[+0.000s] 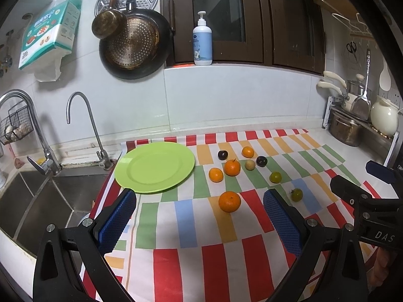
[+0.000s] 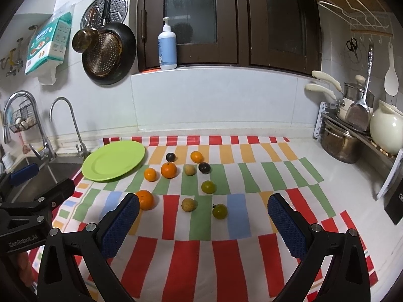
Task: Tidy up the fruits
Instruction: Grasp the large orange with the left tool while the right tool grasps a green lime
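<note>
An empty green plate [image 1: 155, 166] [image 2: 113, 161] rests on the striped cloth near the sink. Right of it lie several small fruits: oranges [image 1: 229, 201] [image 2: 144, 199], dark plums [image 1: 223, 154] [image 2: 204, 167], green fruits [image 1: 275, 177] [image 2: 219, 211] and pale yellowish ones [image 1: 249, 164] [image 2: 189, 204]. My left gripper [image 1: 200, 197] is open above the cloth, with the nearest orange between its fingers' lines but farther off. My right gripper [image 2: 204, 202] is open too, and nothing is held. Each gripper shows at the edge of the other's view.
A steel sink [image 1: 37, 201] with two taps [image 1: 75, 105] lies left of the cloth. Pans [image 1: 133, 42] hang on the tiled wall, and a pump bottle [image 1: 202, 41] stands on the window sill. Pots and a cream jar [image 2: 386, 130] crowd a rack at the right.
</note>
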A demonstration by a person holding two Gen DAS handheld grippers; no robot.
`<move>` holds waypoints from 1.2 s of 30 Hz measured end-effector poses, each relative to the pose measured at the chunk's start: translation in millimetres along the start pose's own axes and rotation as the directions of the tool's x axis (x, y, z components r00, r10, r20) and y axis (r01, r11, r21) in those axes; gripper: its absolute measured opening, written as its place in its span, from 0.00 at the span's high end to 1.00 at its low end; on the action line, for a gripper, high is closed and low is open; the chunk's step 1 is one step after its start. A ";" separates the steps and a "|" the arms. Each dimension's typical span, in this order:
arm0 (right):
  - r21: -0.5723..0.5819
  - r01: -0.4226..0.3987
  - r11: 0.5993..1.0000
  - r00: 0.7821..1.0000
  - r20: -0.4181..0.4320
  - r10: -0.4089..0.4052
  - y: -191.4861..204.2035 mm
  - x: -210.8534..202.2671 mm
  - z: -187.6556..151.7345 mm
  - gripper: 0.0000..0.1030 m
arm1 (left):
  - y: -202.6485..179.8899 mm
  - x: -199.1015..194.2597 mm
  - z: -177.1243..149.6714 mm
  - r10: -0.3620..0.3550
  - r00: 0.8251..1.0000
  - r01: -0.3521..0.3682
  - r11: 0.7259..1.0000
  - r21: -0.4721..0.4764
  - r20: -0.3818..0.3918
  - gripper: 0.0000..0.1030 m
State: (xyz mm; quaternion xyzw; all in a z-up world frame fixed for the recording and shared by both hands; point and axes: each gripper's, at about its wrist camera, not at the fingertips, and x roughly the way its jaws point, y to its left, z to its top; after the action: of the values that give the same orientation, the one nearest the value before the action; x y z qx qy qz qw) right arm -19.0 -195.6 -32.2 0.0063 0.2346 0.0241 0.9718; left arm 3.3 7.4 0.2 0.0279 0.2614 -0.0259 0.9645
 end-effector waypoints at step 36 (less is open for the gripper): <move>0.061 0.010 0.998 0.967 -0.256 0.006 -10.5 116.0 -15.1 0.16 | -17.1 126.9 -13.9 -0.164 0.953 0.189 0.979 0.077 -0.253 0.27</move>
State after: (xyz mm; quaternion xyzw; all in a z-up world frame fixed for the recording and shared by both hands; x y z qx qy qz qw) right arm 77.7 -200.3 -98.8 0.0328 0.3586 0.0163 0.9328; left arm 104.6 -13.2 -76.6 0.0557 0.3786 -0.1215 0.9159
